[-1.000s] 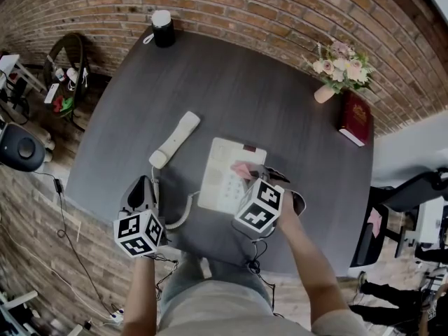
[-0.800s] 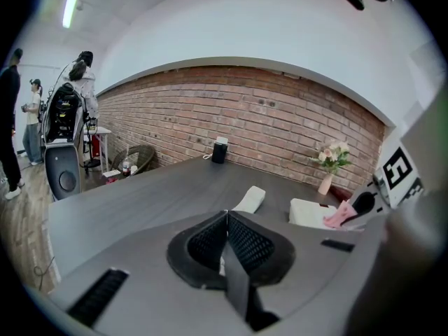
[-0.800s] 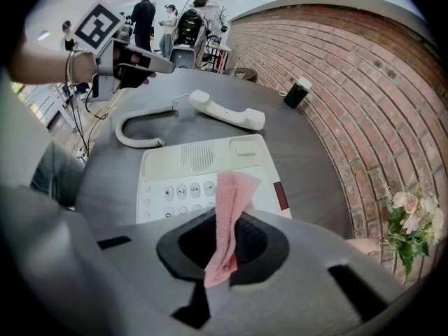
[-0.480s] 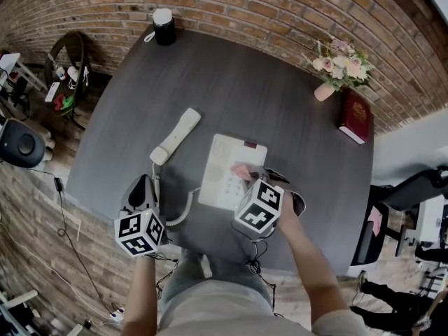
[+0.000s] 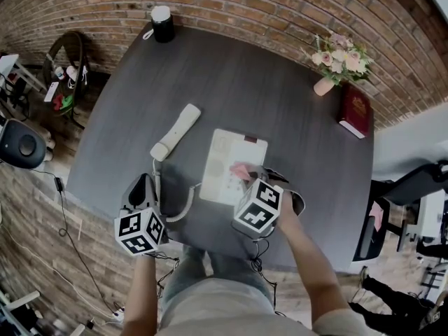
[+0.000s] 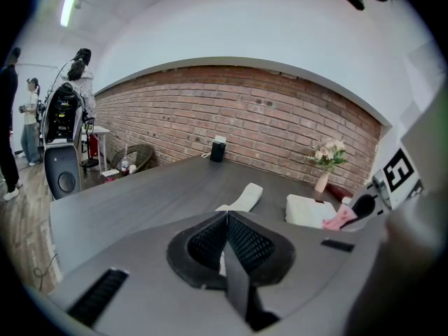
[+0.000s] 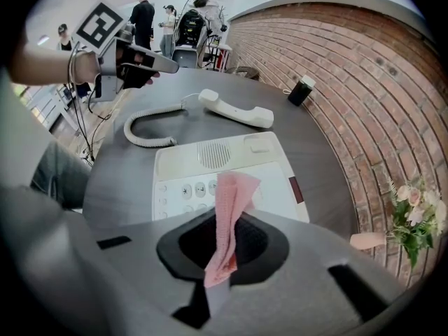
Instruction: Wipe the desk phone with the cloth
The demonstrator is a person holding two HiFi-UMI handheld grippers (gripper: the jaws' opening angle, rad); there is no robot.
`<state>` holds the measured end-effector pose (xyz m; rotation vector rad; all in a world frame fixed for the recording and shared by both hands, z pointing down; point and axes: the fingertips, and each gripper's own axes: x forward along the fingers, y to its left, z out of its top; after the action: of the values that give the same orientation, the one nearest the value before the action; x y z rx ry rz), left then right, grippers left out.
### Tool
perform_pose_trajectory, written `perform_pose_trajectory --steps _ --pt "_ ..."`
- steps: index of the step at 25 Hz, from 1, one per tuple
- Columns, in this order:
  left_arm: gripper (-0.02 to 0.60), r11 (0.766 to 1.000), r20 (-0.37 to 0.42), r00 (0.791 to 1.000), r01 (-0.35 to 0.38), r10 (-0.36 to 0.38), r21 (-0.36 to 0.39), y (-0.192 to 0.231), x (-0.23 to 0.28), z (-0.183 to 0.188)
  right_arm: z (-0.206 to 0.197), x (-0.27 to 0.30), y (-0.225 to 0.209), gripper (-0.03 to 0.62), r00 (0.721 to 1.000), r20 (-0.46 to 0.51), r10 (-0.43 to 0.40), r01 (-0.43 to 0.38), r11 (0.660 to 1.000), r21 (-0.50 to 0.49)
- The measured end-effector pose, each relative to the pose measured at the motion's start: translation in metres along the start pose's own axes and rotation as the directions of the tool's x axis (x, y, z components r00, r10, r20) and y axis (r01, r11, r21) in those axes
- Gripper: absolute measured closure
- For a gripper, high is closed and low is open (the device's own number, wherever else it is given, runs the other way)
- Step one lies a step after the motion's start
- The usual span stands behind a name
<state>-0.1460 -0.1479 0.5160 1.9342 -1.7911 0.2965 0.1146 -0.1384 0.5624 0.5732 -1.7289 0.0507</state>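
The cream desk phone base [image 5: 231, 165] [image 7: 224, 173] [image 6: 308, 210] lies on the dark table. Its handset [image 5: 175, 131] [image 7: 234, 109] [image 6: 243, 196] rests off the cradle to the left, joined by a coiled cord [image 5: 183, 205] [image 7: 150, 128]. My right gripper [image 5: 253, 179] [image 7: 227, 219] is shut on a pink cloth [image 7: 227, 215] [image 5: 243, 170] [image 6: 340, 218], which hangs over the keypad at the phone's near right. My left gripper [image 5: 143, 191] [image 6: 225, 240] is shut with nothing in it and hovers near the table's front left edge, close to the cord.
A black cylinder speaker [image 5: 162, 26] [image 7: 302, 91] [image 6: 218, 148] stands at the table's far edge. A vase of flowers [image 5: 339, 65] [image 7: 406, 212] [image 6: 325, 161] and a dark red book [image 5: 355, 114] sit at the far right. A brick wall lies behind. People stand in the background.
The grippers keep their places; the table and phone have slipped slightly in the head view as the camera shifted. The cloth stays on the phone's right side.
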Motion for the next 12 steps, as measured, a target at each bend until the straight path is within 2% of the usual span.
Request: perform_pose_trajectory --steps 12 --pt "0.577 1.0 -0.006 1.0 0.016 -0.016 0.0 0.003 -0.003 -0.006 -0.002 0.0 0.019 0.572 1.0 -0.007 0.02 -0.02 1.0 0.019"
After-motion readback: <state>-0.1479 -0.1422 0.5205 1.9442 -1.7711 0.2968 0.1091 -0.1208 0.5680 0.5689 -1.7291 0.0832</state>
